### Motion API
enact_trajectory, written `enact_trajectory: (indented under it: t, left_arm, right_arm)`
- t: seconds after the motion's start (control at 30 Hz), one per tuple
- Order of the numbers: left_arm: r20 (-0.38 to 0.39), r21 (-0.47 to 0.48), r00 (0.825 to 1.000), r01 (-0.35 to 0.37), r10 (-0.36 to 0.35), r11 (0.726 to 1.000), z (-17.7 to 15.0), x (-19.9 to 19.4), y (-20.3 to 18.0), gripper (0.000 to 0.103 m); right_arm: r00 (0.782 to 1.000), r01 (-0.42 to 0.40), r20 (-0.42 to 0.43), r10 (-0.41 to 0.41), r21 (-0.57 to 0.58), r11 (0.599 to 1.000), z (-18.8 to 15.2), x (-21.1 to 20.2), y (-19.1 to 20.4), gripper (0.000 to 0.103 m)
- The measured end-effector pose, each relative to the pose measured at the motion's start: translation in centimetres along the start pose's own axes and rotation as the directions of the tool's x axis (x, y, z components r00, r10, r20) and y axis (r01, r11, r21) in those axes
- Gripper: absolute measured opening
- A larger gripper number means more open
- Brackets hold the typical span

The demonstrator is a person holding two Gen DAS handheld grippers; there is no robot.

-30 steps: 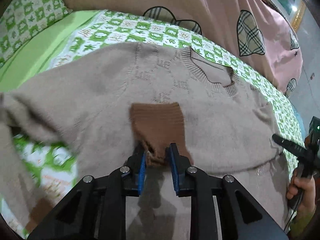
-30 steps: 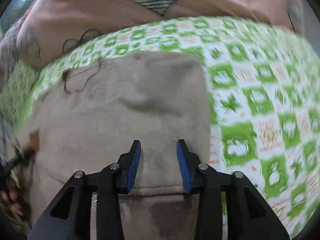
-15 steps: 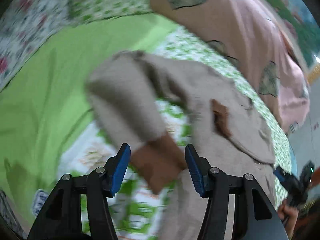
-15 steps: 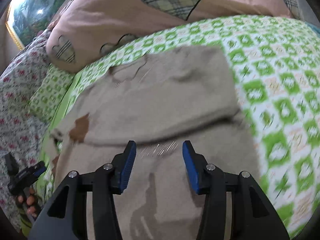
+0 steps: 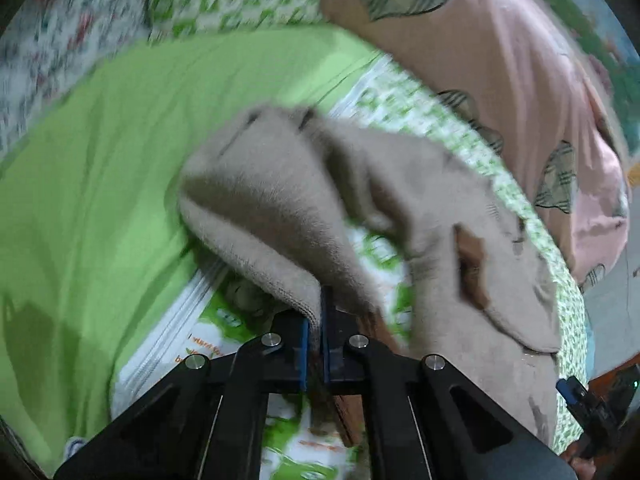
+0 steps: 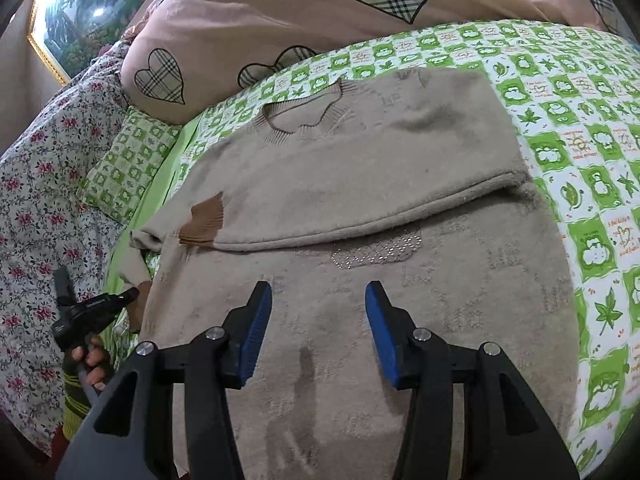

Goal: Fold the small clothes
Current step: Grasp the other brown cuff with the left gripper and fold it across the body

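The left gripper (image 5: 315, 334) has its blue pads pinched tight on the end of the sweater's left sleeve (image 5: 256, 216), near its brown cuff; the sleeve rises from the jaws toward 11 o'clock and humps over the green sheet (image 5: 100, 168). That view is smeared by motion, so exactly how much cloth sits between the pads cannot be told.

The beige sweater (image 6: 360, 184) lies face up across the middle of the checked bedspread (image 6: 580, 152), collar (image 6: 304, 116) at 12 o'clock toward the pink quilt (image 6: 280, 20). Its other sleeve is already laid across the chest, the brown cuff (image 6: 202, 222) resting at 9 o'clock.

The right gripper (image 6: 319, 330) hangs above the lower body of the sweater with its fingers spread wide, holding nothing, not touching the knit as far as can be seen.

Risks, as I judge them: the grip sits at the very edge of a thick, fuzzy knit, so a fast swing could let the sleeve slip out. With nothing pinning the body, pulling the sleeve may drag the whole sweater sideways and disturb the sleeve already folded. The sleeve could also land twisted or bunched.
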State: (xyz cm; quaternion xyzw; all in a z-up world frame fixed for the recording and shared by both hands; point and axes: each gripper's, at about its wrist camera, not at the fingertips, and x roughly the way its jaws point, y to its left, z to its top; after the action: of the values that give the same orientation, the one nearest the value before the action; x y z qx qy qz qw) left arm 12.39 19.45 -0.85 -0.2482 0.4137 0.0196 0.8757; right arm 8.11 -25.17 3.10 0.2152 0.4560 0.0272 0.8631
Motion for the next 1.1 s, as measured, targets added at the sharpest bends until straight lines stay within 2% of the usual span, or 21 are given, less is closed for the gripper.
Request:
enact_trajectory:
  t: [0.17, 0.27, 0.4, 0.5, 0.63, 0.73, 0.83, 0.9, 0.97, 1.0, 1.07, 1.1]
  left_arm:
    - [0.101, 0.109, 0.991, 0.076, -0.088, 0.991, 1.7, -4.2, -5.4, 0.002]
    - [0.113, 0.188, 0.979, 0.145, -0.168, 0.971, 2.6, -5.2, -9.8, 0.002]
    - [0.057, 0.301, 0.958, 0.251, -0.28, 0.92, 2.6, -3.9, -17.4, 0.002]
    - [0.0, 0.361, 0.942, 0.313, -0.336, 0.878, 1.7, -2.3, -22.6, 0.002]
    - [-0.136, 0.417, 0.907, 0.417, -0.398, 0.808, -0.2, 2.2, -29.7, 0.002]
    - [-0.24, 0.434, 0.894, 0.448, -0.379, 0.781, -2.0, 6.8, -33.8, 0.002]
    - [-0.31, 0.45, 0.892, 0.443, -0.329, 0.775, -3.7, 10.9, -36.5, 0.003]
    - [-0.346, 0.459, 0.892, 0.432, -0.292, 0.776, -4.8, 13.2, -37.1, 0.003]
    - [-0.382, 0.449, 0.882, 0.437, -0.275, 0.779, -5.5, 14.2, -36.8, 0.007]
    - [-0.386, 0.445, 0.88, 0.439, -0.276, 0.78, -5.5, 14.1, -36.4, 0.01]
    - [-0.392, 0.433, 0.877, 0.441, -0.277, 0.786, -5.7, 13.4, -35.3, 0.029]
    - [-0.386, 0.429, 0.88, 0.438, -0.278, 0.79, -5.6, 12.8, -34.6, 0.033]
  right_arm:
    - [1.0, -0.003, 0.011, 0.003, 0.022, 1.0, 0.1, -0.4, -0.6, 0.05]
    - [1.0, -0.01, 0.02, 0.009, 0.032, 0.999, 0.2, -0.6, -1.0, 0.05]
    - [0.999, -0.01, 0.048, 0.007, 0.066, 0.998, 0.2, -1.3, -1.9, 0.05]
    - [0.998, -0.004, 0.069, -0.002, 0.092, 0.996, 0.4, -2.0, -2.8, 0.05]
    - [0.992, 0.017, 0.12, -0.034, 0.142, 0.99, 1.0, -3.6, -4.8, 0.05]
    - [0.99, 0.031, 0.127, -0.053, 0.174, 0.984, 1.3, -4.3, -6.2, 0.05]
    - [0.991, 0.038, 0.121, -0.063, 0.193, 0.981, 1.3, -4.6, -7.1, 0.05]
    - [0.991, 0.046, 0.115, -0.069, 0.191, 0.98, 1.3, -4.7, -7.5, 0.05]
    - [0.991, 0.05, 0.11, -0.071, 0.19, 0.98, 1.2, -4.6, -7.6, 0.05]
    - [0.992, 0.049, 0.106, -0.07, 0.19, 0.981, 1.3, -4.5, -7.6, 0.05]
    - [0.993, 0.046, 0.101, -0.066, 0.182, 0.982, 1.4, -4.1, -7.5, 0.05]
    - [0.993, 0.047, 0.097, -0.065, 0.175, 0.983, 1.5, -3.8, -7.5, 0.05]
